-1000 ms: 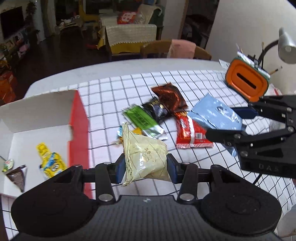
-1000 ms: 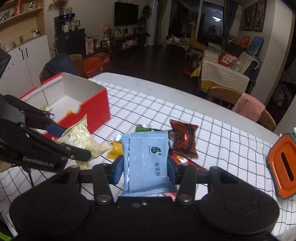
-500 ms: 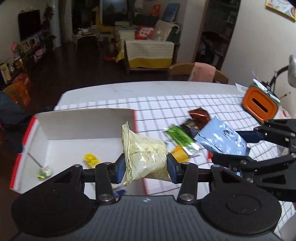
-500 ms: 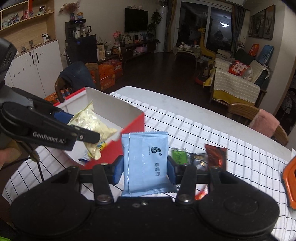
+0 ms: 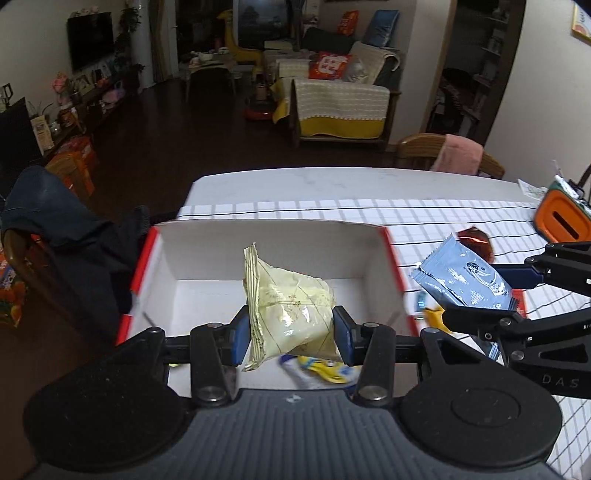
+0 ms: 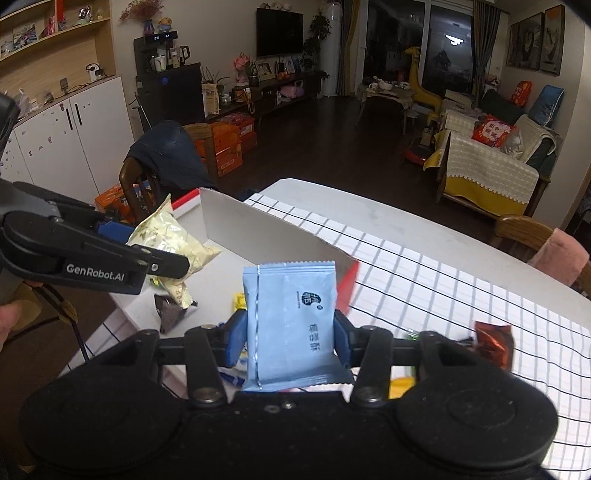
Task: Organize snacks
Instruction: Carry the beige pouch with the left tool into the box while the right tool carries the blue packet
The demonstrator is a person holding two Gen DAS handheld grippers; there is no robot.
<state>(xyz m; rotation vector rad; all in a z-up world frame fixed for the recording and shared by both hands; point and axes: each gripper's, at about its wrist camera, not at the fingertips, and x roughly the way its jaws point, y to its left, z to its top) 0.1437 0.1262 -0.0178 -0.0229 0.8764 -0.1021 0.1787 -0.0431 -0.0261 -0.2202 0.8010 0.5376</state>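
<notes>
Home living room, sofa (image 5: pixel 340 107), television (image 6: pixel 282 31), dining table (image 6: pixel 424 236), wall cabinets (image 6: pixel 70 144)

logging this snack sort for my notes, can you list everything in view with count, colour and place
Crinkly pale yellow snack bag: 1, pale yellow, held over the box interior.
Flat light blue foil packet: 1, light blue, held beside the box's red wall.
Open cardboard box: 1, white inside, red outside, at the table's end.
Small snacks in the box: a few, dark brown, yellow, on its floor.
Brown foil packet: 1, reddish brown, on the cloth.
Checked tablecloth: 1, white with black lines, over the table.
Orange holder: 1, orange, far right of the table.
Left hand-held gripper: 1, black, blue pads, shut on the yellow bag.
Right hand-held gripper: 1, black, shut on the blue packet.
</notes>
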